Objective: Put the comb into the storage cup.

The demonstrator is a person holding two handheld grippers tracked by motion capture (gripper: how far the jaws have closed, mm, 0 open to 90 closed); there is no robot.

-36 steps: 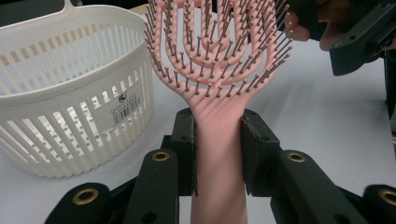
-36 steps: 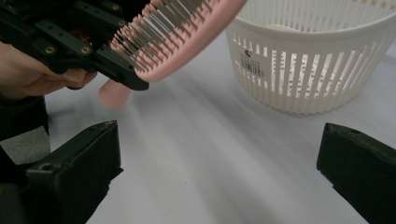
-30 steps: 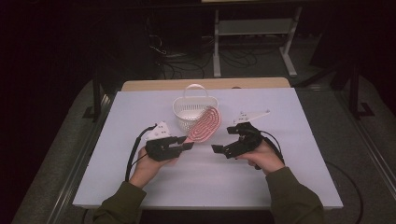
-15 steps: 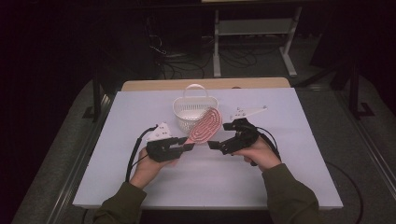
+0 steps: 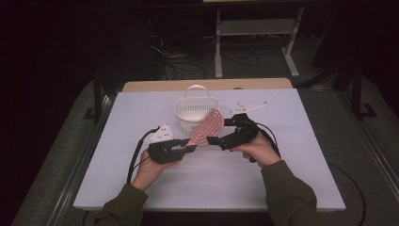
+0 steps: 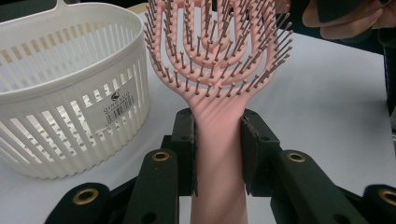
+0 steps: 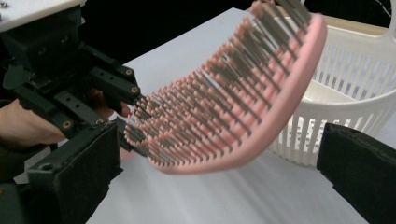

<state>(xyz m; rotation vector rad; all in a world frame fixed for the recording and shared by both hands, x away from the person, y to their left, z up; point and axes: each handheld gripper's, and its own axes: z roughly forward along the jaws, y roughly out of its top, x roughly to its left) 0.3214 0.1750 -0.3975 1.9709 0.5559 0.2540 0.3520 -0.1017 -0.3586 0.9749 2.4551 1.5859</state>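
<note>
Dark floor and tangled cables surround a white table (image 5: 141,188), where a person in olive sleeves works with a two-jaw gripper in each hand. From the high view, the left gripper (image 5: 190,149) sits at about 9 o'clock of the table's centre, its jaws clamped on the handle of a pink hairbrush (image 5: 206,127). The brush slants up toward 1 o'clock, its vented head raised off the table just in front of a white slotted basket (image 5: 195,110), which stands at 12 o'clock near the far edge.

Seen along the left gripper's own jaws, both black pads (image 6: 184,149) press flat against either side of the brush handle (image 6: 218,154), with the bristled head upright above them and the basket (image 6: 65,93) at 10 o'clock, a barcode sticker on its wall.

At 3 o'clock of the brush in the high view, the right gripper (image 5: 212,140) points toward the brush head, held by the right hand (image 5: 256,148). In its own view its jaws stand wide apart, one pad (image 7: 79,177) at 8 o'clock and the other at 4 o'clock, with the brush head (image 7: 233,93) between them and touching neither; the left gripper (image 7: 70,93) shows beyond at 10 o'clock.
</note>
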